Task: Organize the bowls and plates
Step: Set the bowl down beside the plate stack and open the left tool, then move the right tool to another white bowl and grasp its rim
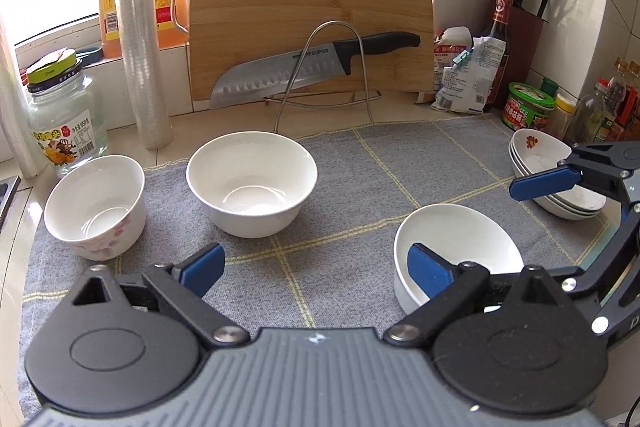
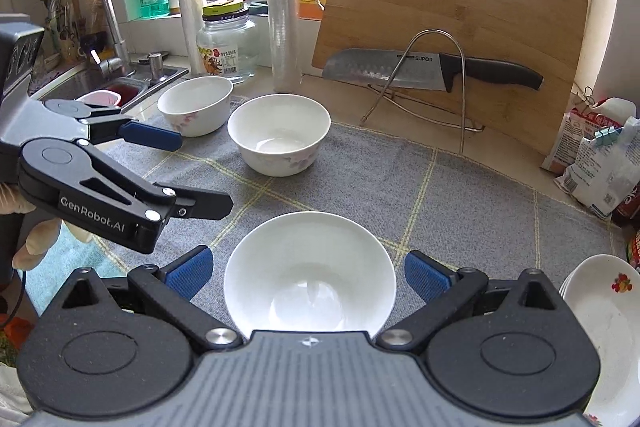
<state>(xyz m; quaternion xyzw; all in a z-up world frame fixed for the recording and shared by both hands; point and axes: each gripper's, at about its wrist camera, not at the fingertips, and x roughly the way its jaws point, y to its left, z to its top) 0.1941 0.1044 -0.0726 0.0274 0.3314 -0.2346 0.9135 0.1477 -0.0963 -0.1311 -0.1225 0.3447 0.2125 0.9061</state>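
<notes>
Kitchen counter under a bright window, grey checked mat spread over most of it, bamboo cutting board leaning at top centre with a santoku knife in a wire rack in front.

Four groups of ware on the mat. Left wrist view: floral bowl at left edge, plain white bowl at centre, second white bowl at lower right, stack of shallow flowered dishes at far right.

Left tongs are wide, nothing between the pads, bare mat only. Their right pad sits in front of the lower-right bowl's near rim; whether it touches cannot be told.

Right tongs are also wide. That same white bowl lies dead centre between the blue pads at the bottom of the right wrist view, with a clear gap to the rim on each side, so no grip.

Key relation: the bowl is centred on the right tongs but off to the right of the left tongs, so the right hand is the nearer one. Bowl is round, so there is no long axis to align to; any rim bite works.

Judgement: likely next is stacking this bowl with the centre bowl, which lies up and slightly left in the right view. The left tongs intrude from the left edge there, near that path, so collision is the risk.
</notes>
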